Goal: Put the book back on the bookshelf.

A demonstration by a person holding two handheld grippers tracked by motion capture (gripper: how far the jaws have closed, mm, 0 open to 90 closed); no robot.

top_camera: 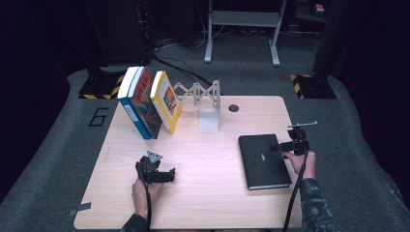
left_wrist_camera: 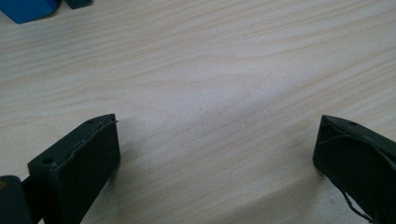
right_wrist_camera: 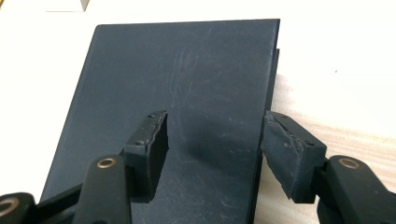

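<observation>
Right tool (right_wrist_camera: 212, 149) half-open over black book's (right_wrist_camera: 187, 93) right edge, one jaw on cover, other off edge.

Black claws (top_camera: 170, 176) with brass screws, trailing black cables, grey three-cornered plate, patterned dark sleeve (top_camera: 316, 208).

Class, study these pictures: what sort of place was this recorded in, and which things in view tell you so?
Probably a lab or studio set up for recording. A lone wooden table stands on grey carpet among dark curtains, hazard-striped stand bases sit behind it, cables trail over the floor, and the books look like staged props.
</observation>
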